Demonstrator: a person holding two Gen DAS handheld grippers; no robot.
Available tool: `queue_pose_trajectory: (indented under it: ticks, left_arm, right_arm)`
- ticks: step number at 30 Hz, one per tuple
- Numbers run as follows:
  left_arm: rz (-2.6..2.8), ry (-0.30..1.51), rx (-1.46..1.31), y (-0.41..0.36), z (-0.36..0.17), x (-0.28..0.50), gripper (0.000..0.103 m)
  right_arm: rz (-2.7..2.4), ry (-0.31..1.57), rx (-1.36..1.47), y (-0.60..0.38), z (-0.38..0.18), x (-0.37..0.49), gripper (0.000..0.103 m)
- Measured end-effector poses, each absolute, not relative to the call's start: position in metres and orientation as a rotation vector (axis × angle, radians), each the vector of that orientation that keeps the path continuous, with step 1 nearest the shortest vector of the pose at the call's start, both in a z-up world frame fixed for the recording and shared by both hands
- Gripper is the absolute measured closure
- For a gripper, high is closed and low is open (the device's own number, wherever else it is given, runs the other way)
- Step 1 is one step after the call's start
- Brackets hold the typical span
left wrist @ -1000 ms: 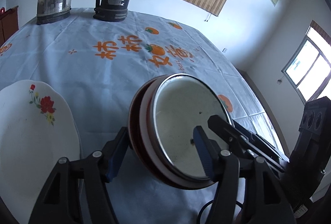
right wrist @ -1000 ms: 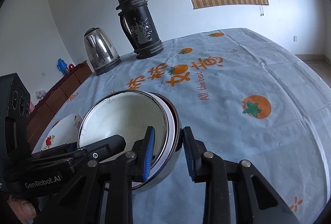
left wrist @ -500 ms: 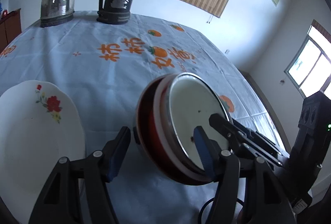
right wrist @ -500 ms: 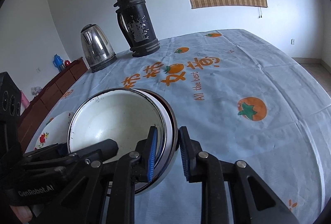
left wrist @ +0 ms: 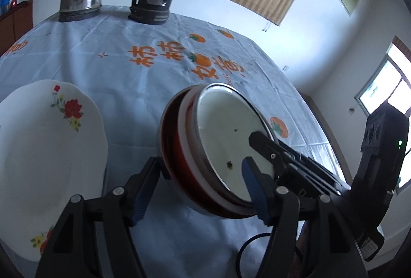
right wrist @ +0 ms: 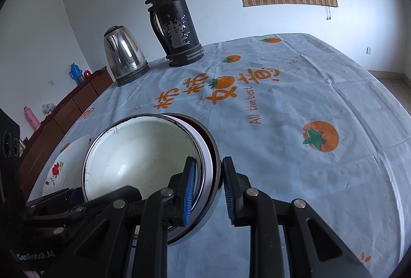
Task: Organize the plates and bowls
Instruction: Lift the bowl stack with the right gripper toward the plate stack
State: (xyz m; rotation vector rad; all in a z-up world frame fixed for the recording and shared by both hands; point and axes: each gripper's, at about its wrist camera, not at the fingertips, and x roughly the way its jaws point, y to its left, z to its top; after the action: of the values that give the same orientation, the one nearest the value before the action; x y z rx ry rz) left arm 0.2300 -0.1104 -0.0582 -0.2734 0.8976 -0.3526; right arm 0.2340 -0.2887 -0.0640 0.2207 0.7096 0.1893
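Note:
A stack of nested bowls (left wrist: 185,154) hangs tilted above the tablecloth: a white enamel bowl (right wrist: 138,157) sits inside a white one, a red one and a steel one. My right gripper (right wrist: 209,162) is shut on the stack's rim, one pad inside and one outside. It shows as black fingers (left wrist: 272,149) in the left wrist view. My left gripper (left wrist: 203,167) straddles the stack's near wall with its jaws opening, its left pad (left wrist: 143,190) close beside the outer wall. A white flowered plate (left wrist: 46,149) lies to the left of the stack.
A steel kettle (right wrist: 123,57) and a tall black flask (right wrist: 177,23) stand at the table's far edge. The blue tablecloth (right wrist: 321,98) with orange prints stretches to the right of the bowls. A brown cabinet (right wrist: 64,113) runs along the left wall.
The right gripper's jaws closed onto the stack's rim. The left gripper's fingers have spread slightly around the stack. Both hands have stayed about where they were.

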Motion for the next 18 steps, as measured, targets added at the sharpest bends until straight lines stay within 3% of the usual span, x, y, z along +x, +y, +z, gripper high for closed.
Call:
queue_pose_trajectory:
  ticks: [18]
  left_arm:
    - [-0.27, 0.907, -0.352, -0.098, -0.06, 0.231, 0.04]
  right_arm:
    - [0.245, 0.748, 0.234, -0.281, -0.054, 0.231, 0.08]
